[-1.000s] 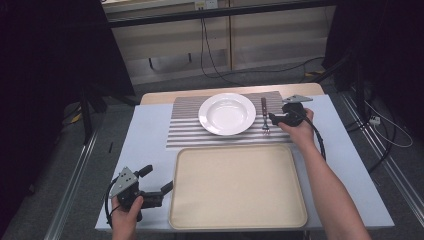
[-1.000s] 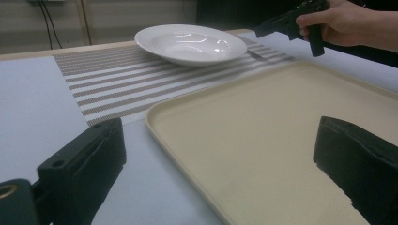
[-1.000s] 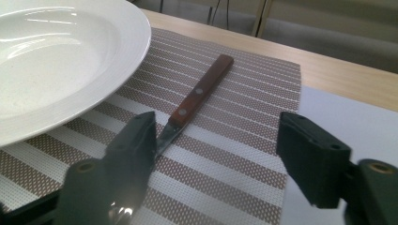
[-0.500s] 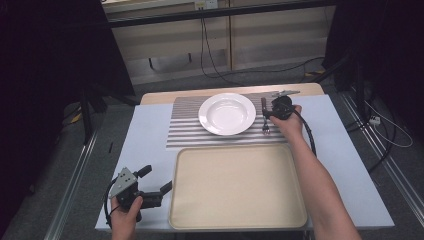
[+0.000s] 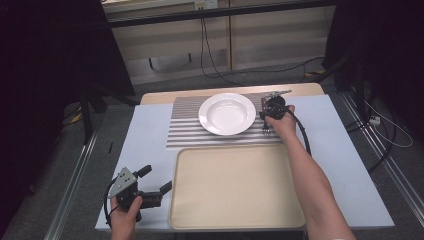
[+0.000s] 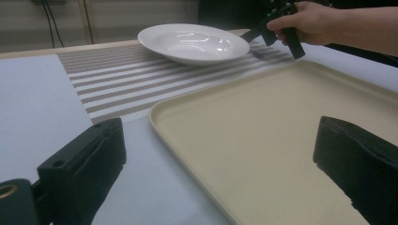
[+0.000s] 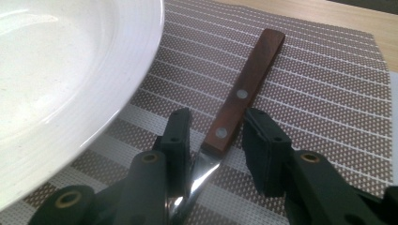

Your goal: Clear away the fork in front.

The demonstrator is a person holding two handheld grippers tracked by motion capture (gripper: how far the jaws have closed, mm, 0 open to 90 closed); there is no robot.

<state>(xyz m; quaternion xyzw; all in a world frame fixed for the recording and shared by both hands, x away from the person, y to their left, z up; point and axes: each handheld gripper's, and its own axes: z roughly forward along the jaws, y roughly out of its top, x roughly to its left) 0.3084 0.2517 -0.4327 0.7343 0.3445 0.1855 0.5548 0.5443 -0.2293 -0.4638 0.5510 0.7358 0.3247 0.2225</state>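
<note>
The right claw (image 7: 216,140) has just been closing around a wooden-handled, two-riveted utensil (image 7: 244,91), pads not yet pressing, beside the white plate (image 7: 61,70) near the worktop's far edge. The left claw (image 6: 220,159) gapes wide.

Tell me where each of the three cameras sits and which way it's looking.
High view: above the person's side, facing forward and down on the table; both forearms, left gripper.
Left gripper view: low by the tray, facing the plate; own open jaws.
Right gripper view: low on the striped mat, jaws either side of the fork, just closing.
Shared: all show the plate.
</note>
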